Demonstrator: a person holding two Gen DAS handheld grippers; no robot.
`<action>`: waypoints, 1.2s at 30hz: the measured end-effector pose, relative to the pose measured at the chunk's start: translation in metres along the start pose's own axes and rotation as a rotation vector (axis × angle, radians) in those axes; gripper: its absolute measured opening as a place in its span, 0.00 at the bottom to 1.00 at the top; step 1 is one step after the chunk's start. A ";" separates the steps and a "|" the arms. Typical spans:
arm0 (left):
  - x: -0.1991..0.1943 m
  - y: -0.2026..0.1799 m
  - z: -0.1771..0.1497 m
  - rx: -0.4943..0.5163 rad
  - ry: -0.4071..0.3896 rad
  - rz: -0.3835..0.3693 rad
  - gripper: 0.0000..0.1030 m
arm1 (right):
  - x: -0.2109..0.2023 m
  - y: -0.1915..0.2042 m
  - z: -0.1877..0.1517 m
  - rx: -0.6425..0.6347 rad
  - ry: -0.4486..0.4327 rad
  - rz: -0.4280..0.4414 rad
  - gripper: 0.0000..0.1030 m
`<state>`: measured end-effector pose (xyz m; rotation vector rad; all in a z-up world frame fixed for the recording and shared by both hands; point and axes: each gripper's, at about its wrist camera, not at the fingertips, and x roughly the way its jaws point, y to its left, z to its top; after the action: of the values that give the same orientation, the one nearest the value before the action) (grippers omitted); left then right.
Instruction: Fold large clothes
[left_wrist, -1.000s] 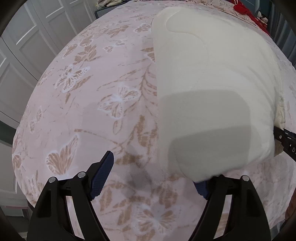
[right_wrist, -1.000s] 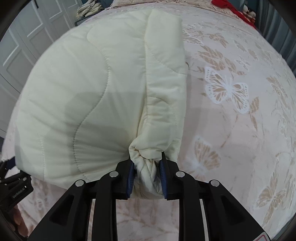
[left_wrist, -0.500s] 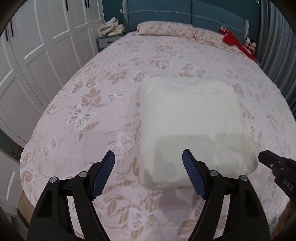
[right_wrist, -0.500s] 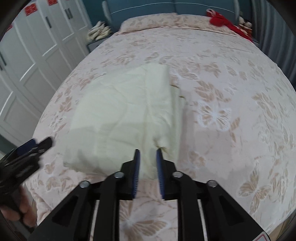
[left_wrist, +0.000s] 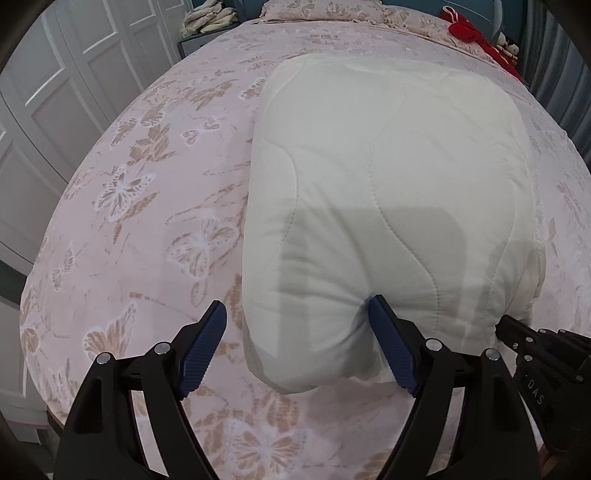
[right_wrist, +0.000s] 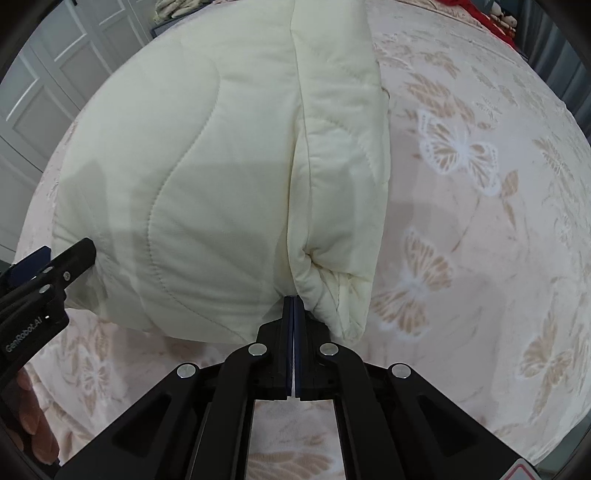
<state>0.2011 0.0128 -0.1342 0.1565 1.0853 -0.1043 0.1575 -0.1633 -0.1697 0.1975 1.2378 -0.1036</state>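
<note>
The folded cream quilt (left_wrist: 388, 206) is laid on the butterfly bedspread (left_wrist: 147, 206). The left gripper (left_wrist: 295, 347) is spread wide across its near left corner; its jaws have just been opening. The right gripper (right_wrist: 293, 306) has just been closing — now shut, empty, at the quilt's near edge. A final squaring seems in hand — next, that corner must be pinched.

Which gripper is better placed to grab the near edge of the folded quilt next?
Left. The left gripper is open astride the quilt's near corner; the right gripper is shut empty at the edge.
</note>
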 end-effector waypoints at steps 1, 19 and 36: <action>0.001 0.000 -0.002 0.000 -0.001 0.002 0.77 | 0.002 0.000 0.000 0.001 -0.001 -0.002 0.00; -0.079 0.008 -0.048 -0.050 -0.129 -0.012 0.78 | -0.117 -0.005 -0.048 0.036 -0.273 0.047 0.30; -0.146 -0.008 -0.127 0.005 -0.254 0.012 0.90 | -0.162 0.014 -0.150 0.010 -0.407 0.046 0.53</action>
<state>0.0215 0.0282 -0.0640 0.1502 0.8306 -0.1134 -0.0320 -0.1234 -0.0620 0.2020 0.8270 -0.1039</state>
